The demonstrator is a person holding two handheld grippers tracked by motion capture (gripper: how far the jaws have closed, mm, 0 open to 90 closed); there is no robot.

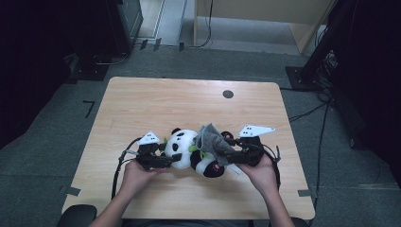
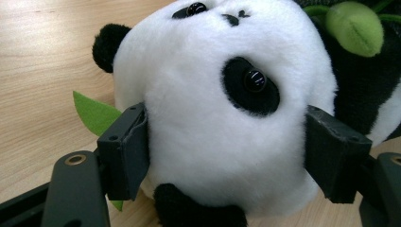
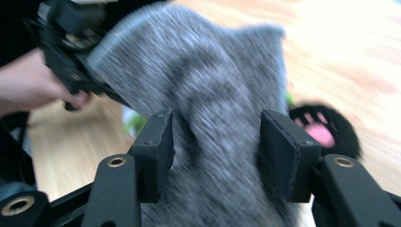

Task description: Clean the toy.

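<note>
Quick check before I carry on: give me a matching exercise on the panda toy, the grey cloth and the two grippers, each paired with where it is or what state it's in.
Things:
1. left gripper
2. right gripper
3. grey cloth
4. green leaf

States:
A. lies draped over the panda toy's body
B. clamped on the toy's white head
C. sticks out flat on the table beside the toy's head
D. jaws around the cloth, pads looking a little apart from it, picture blurred

Pairs: 1-B, 2-D, 3-A, 4-C
</note>
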